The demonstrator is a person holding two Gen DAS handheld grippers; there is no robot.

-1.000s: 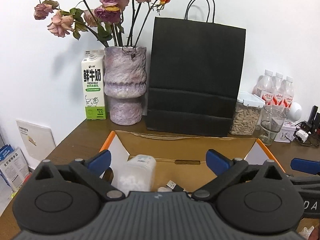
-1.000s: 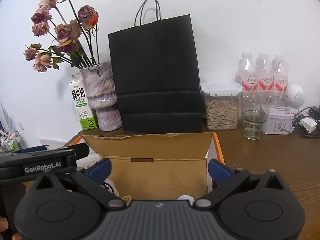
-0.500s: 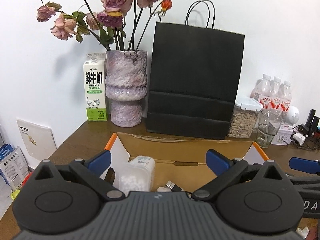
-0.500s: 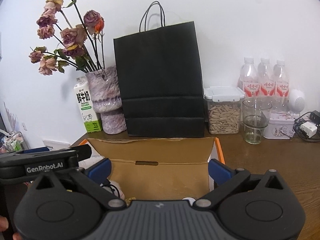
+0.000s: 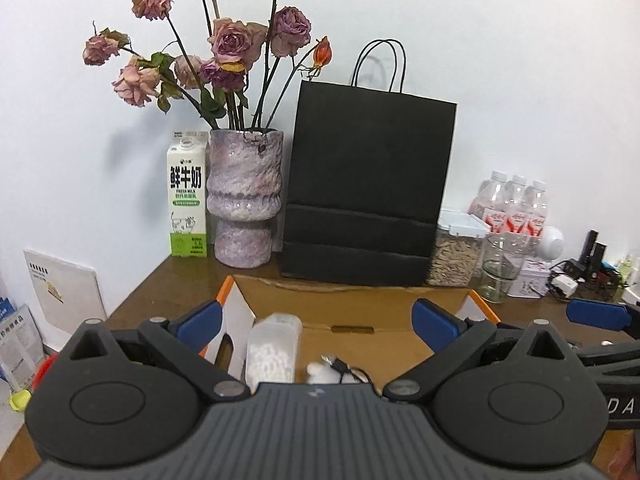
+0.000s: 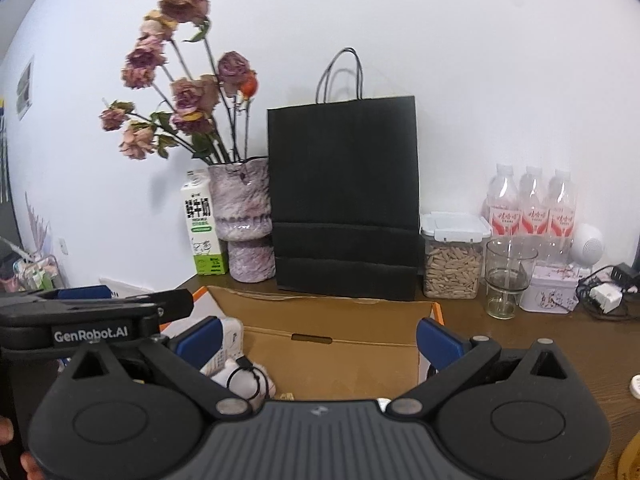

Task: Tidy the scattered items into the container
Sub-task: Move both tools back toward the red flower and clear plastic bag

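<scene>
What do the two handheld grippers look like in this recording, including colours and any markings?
Both match: the left gripper and right gripper each have a ribbed grey centre plate with a small logo, flanked by two black rounded housings, black linkage arms with silver pivots, and blue finger pads. Seen from the right wrist view, the left unit's side reads "GenRobot.AI" in white.

The cardboard box point(image 5: 360, 308) sits open on the worktop point(image 6: 560, 344), near its left edge. Inside, towards the box's left end, a jar of pellets point(image 5: 272, 354) stands upright, with a cable point(image 5: 344, 368) lying just to its right. Behind the box, along the wall, stand from left to right a milk carton point(image 5: 187, 196), a vase of roses point(image 5: 244, 200), a paper bag point(image 5: 368, 184), a seed canister point(image 6: 454, 256), a glass point(image 6: 506, 276) and a tin point(image 6: 554, 290), with three bottles point(image 6: 532, 204) behind those.
</scene>
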